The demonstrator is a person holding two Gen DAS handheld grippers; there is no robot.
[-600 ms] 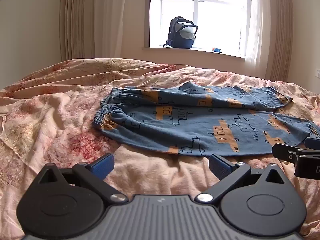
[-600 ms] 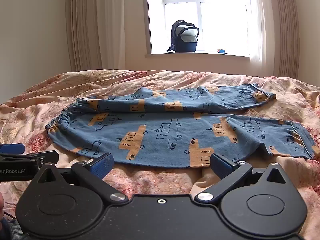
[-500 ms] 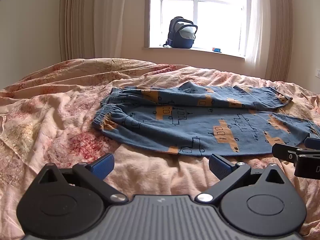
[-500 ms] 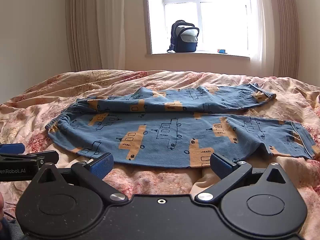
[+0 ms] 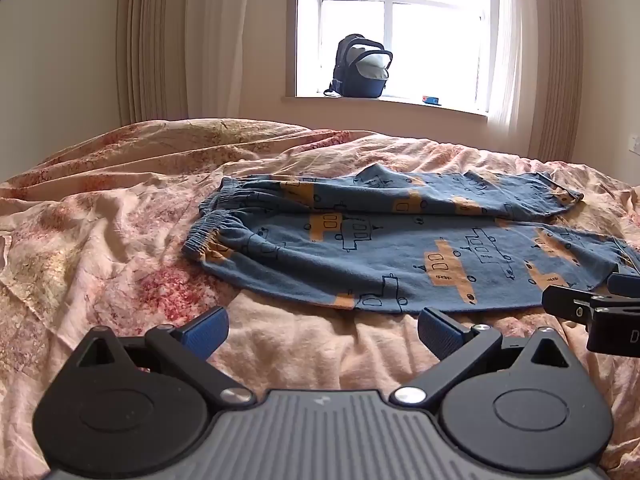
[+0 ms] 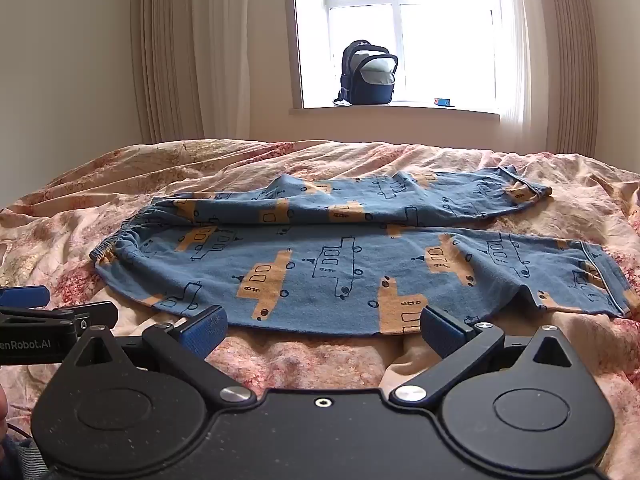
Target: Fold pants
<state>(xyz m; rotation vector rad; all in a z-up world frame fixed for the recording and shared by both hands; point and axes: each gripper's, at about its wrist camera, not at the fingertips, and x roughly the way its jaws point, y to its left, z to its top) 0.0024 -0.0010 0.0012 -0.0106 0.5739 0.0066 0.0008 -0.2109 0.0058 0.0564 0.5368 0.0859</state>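
Blue pants [image 5: 384, 248] with orange and outlined vehicle prints lie spread flat across the bed, waistband at the left, both legs running right side by side. They also show in the right wrist view [image 6: 344, 264]. My left gripper [image 5: 320, 332] is open and empty, just short of the pants' near edge. My right gripper [image 6: 320, 332] is open and empty, its fingertips at the near hem. Each gripper shows at the edge of the other's view.
The bed is covered by a rumpled pink floral sheet [image 5: 104, 248]. A dark backpack [image 5: 362, 68] and a small blue item [image 5: 431, 100] sit on the window sill behind the bed. Curtains [image 5: 156, 44] hang at both sides of the window.
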